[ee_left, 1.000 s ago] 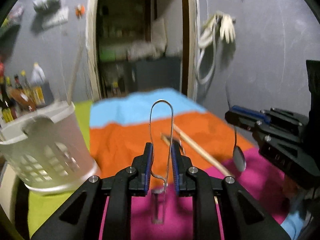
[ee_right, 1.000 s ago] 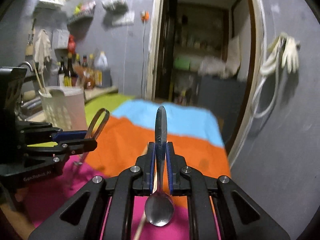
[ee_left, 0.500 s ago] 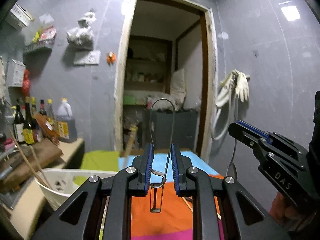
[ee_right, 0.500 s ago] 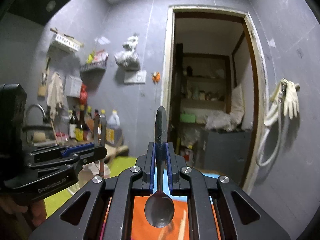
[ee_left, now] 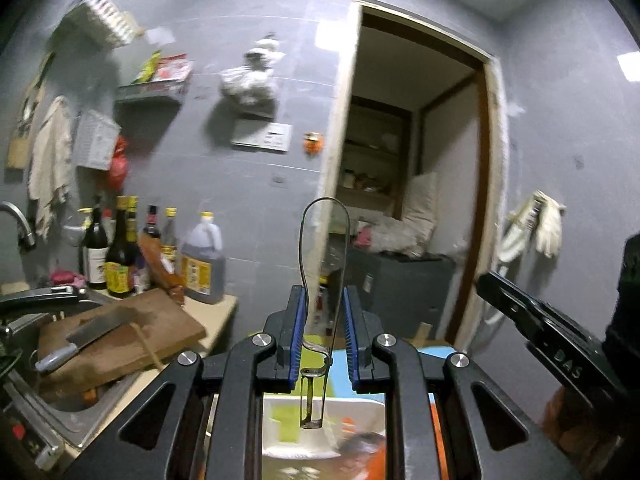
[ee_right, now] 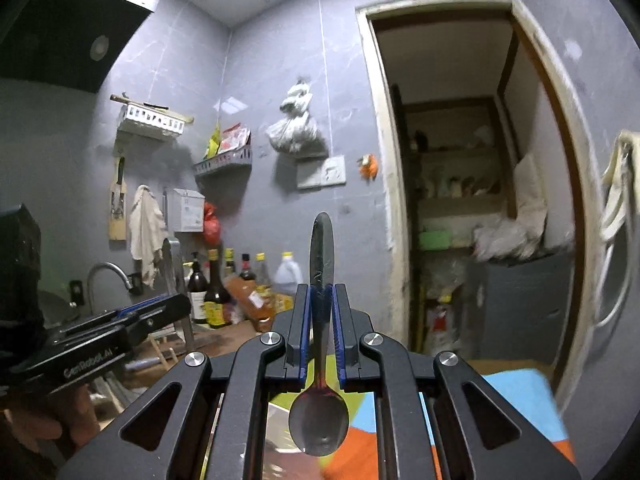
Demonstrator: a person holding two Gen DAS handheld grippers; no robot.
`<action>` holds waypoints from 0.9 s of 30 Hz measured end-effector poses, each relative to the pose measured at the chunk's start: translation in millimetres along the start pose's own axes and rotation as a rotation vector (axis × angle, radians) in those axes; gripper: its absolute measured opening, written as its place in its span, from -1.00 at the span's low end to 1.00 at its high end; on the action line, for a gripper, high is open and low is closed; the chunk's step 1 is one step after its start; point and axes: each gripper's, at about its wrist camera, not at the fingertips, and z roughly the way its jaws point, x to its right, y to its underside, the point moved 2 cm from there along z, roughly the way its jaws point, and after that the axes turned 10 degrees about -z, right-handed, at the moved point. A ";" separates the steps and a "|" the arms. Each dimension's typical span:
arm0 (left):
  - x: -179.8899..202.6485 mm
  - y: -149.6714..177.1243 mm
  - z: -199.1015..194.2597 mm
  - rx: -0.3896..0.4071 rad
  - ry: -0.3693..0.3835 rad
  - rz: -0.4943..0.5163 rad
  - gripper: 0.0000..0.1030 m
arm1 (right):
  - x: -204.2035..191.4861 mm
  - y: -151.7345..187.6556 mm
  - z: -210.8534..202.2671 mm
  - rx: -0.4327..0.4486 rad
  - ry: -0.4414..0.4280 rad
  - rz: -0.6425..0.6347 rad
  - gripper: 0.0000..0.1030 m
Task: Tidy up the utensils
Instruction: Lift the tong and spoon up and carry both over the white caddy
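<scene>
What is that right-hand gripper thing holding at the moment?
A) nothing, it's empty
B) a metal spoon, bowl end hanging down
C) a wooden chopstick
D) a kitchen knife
B: in the right wrist view the right gripper is shut on the handle of a metal spoon, whose bowl hangs below the jaws while the handle tip sticks up above them.

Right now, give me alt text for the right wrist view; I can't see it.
The right tongs are shut on a metal spoon, handle pointing up and bowl hanging toward the camera. Behind it are a grey kitchen wall, bottles on the counter and an open doorway; the left tongs show at the left.
</scene>
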 end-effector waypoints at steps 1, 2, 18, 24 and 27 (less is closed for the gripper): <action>-7.6 -0.3 3.8 0.005 -0.008 -0.014 -0.71 | -0.7 1.2 6.3 -0.005 -0.005 0.009 -0.84; -15.6 -0.4 7.6 0.009 -0.012 -0.032 -0.71 | -1.8 2.7 12.2 -0.011 -0.011 0.020 -0.84; -53.8 32.7 31.2 -0.020 -0.124 -0.057 -0.71 | -17.1 41.5 75.1 -0.105 -0.057 0.081 -0.84; -42.9 35.4 29.9 -0.028 -0.115 -0.026 -0.70 | -24.0 56.7 84.7 -0.144 -0.052 0.069 -0.84; -42.0 35.2 29.8 -0.028 -0.105 -0.019 -0.70 | -26.0 63.4 85.8 -0.162 -0.055 0.060 -0.84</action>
